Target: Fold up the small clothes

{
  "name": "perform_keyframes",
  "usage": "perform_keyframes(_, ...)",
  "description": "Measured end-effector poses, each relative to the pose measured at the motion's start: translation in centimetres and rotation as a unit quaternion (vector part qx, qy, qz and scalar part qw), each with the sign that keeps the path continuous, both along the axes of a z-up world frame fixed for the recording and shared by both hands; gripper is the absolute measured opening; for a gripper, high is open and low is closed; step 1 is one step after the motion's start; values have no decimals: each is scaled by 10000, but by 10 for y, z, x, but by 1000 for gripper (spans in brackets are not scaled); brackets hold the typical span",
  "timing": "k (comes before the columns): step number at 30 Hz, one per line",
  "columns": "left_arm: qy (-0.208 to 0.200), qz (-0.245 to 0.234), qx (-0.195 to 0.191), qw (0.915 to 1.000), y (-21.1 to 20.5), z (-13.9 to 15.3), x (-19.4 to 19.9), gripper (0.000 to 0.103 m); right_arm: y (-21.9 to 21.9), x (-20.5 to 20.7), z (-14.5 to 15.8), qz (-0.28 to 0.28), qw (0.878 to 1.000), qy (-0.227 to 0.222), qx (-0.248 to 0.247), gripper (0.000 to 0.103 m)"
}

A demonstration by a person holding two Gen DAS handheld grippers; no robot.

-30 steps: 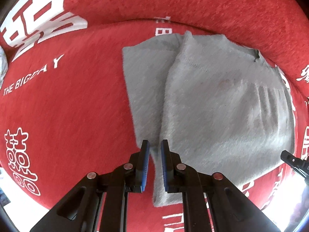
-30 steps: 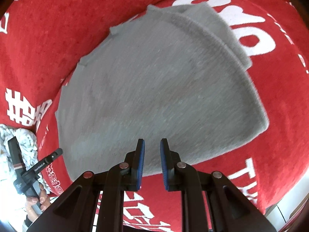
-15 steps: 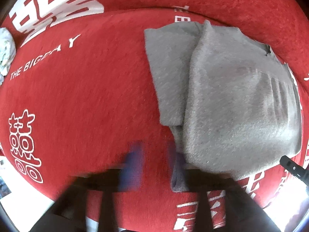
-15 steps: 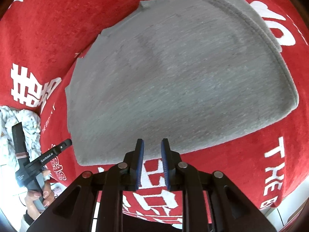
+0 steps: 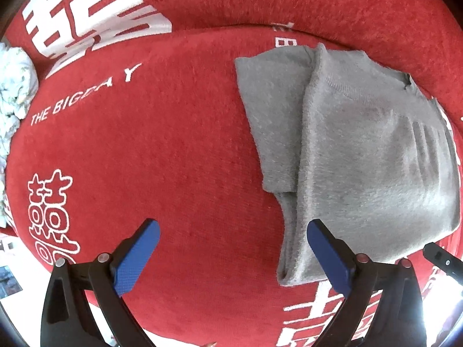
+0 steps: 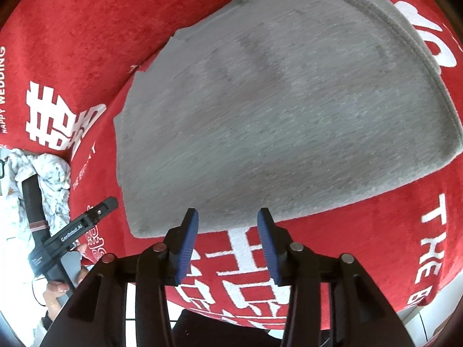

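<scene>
A grey knit garment [image 5: 361, 159] lies folded on the red cloth [image 5: 159, 144], with a narrower layer showing along its left side. My left gripper [image 5: 233, 227] points straight down just left of the garment's near corner. Its jaws are opening wide over bare red cloth, and the right finger [image 5: 327, 248] overlaps the garment's edge. In the right wrist view the garment [image 6: 275, 115] fills the middle. My right gripper [image 6: 228, 216] hovers at its near hem, jaws opening, pads not pressing on the fabric.
The red cloth [image 6: 405, 231] carries white characters and lettering. A crumpled white patterned cloth [image 5: 14, 86] lies at the far left, also visible as the pale pile [image 6: 49, 173]. A person's hand [image 6: 58, 289] holds the left gripper's handle. Pale floor shows past the cloth's near edge.
Both grippers were shut at the garment's edge and have opened, the left one much wider. The left gripper slid left off the garment; the right drew back to the near hem.
</scene>
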State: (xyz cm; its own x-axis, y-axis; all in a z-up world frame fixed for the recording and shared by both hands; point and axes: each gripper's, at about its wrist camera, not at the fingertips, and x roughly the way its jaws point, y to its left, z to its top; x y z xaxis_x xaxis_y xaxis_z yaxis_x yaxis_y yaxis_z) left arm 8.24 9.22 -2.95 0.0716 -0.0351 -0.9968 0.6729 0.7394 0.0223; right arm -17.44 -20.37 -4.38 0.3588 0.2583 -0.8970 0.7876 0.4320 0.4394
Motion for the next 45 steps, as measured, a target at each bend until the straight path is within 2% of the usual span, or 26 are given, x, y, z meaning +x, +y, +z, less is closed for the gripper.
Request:
perform_keyframes(6,-112,76,45,9999,9,5,4,102,13,16,4,163,9990,-386,184,47)
perform_keyframes(8,-29,128,13,9999,13,3,6,102,21,33,6,330,9977,-552,202,32)
perform_keyframes(10,6,201,5,9998,17,2,10,102,28,48,5,457,9967,-631,223,27)
perform_keyframes(17,53,461,24,9989,38,-1,22,102,56,114,-13,739,9931,-809,423,27)
perform_keyframes(20,53,536,45,9985,46,-2,26,102,69,136,-33,897,9923,-694,505,27)
perform_keyframes(23,66,558,88,9984,51,-6,29,102,86,141,-50,1073,9907,-516,665,26)
perform_keyframes(25,74,554,86,9984,52,-7,28,102,98,140,-45,1295,9883,-542,592,26)
perform_keyframes(27,89,525,105,9985,51,-9,28,102,105,133,-43,1419,9859,-501,726,26)
perform_keyframes(31,134,488,87,9987,45,-11,25,102,103,106,-38,1245,9873,-466,868,27)
perform_keyframes(33,139,436,64,9989,39,-11,24,102,98,89,-36,1049,9895,-436,895,29)
perform_keyframes(35,148,381,71,9991,34,-13,24,102,91,68,-36,712,9919,-418,967,42)
perform_keyframes(37,158,326,76,9993,25,-13,21,102,86,47,-35,409,9930,-437,1022,48)
perform_keyframes(42,235,249,25,9994,2,-19,16,102,75,9,-36,-184,9923,-456,1139,53)
perform_keyframes(45,288,228,0,9993,-8,-22,14,102,70,-5,-38,-532,9900,-528,1198,61)
